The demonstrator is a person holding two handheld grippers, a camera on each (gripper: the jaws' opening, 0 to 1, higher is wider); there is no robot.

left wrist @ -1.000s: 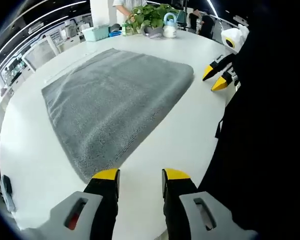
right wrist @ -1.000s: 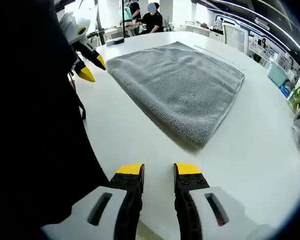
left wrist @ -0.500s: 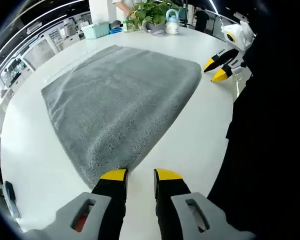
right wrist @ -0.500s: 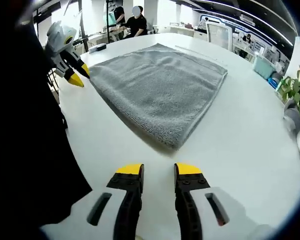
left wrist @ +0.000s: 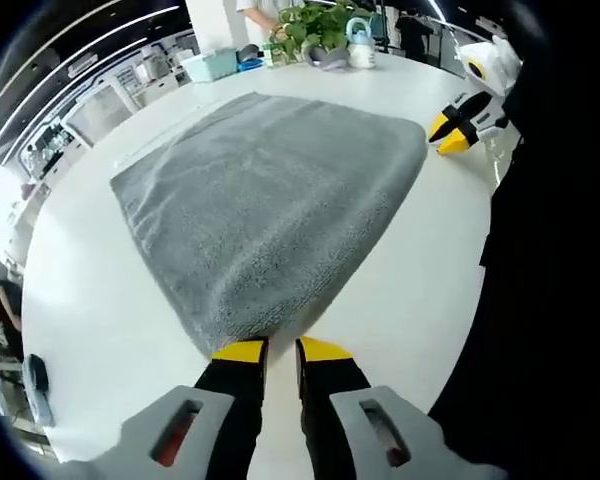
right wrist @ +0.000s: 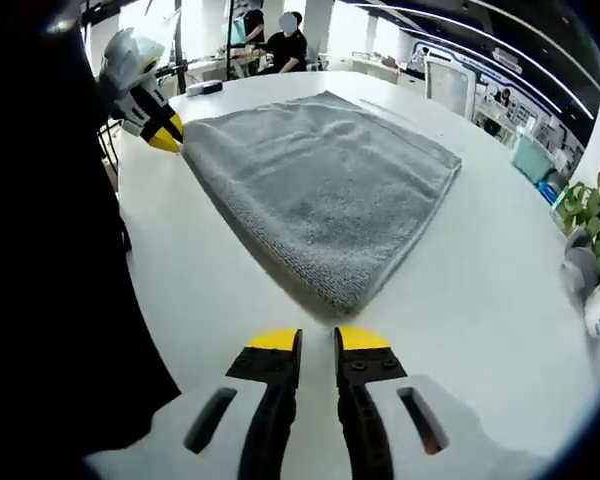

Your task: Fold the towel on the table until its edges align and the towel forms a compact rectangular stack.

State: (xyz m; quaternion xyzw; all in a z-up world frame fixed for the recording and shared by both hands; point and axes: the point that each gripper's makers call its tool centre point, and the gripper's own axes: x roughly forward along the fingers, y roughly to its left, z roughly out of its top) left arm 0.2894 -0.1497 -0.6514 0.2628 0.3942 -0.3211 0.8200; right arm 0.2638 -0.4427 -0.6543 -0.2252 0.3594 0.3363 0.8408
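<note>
1. Towel [left wrist: 265, 190]: grey, plush, lying flat on the white counter [left wrist: 100, 300]. In the left gripper view one near corner points at your jaws; in the right gripper view [right wrist: 320, 180] another near corner does the same.
2. Left gripper [left wrist: 281, 350]: your yellow-tipped jaws sit just at the towel's near corner, with only a narrow slit between the tips. The slit holds no cloth that you can see, though the corner's edge meets the tips. In the right gripper view this same gripper [right wrist: 165, 135] shows at the towel's far-left corner, tips close together.
3. Right gripper [right wrist: 318, 340]: your jaws stand nearly closed, a thin gap between the tips, resting over bare counter just short of the towel's corner and apart from it. In the left gripper view it [left wrist: 452, 135] appears at upper right, beside the towel's corner.
4. Potted plant [left wrist: 315, 25]: green leaves, at the counter's far edge, well apart from the towel.
5. Pale green tray [left wrist: 208, 64]: beside the plant on the counter's far side.
6. Dark clothing [left wrist: 550, 300]: yours, along the right of the left gripper view.
</note>
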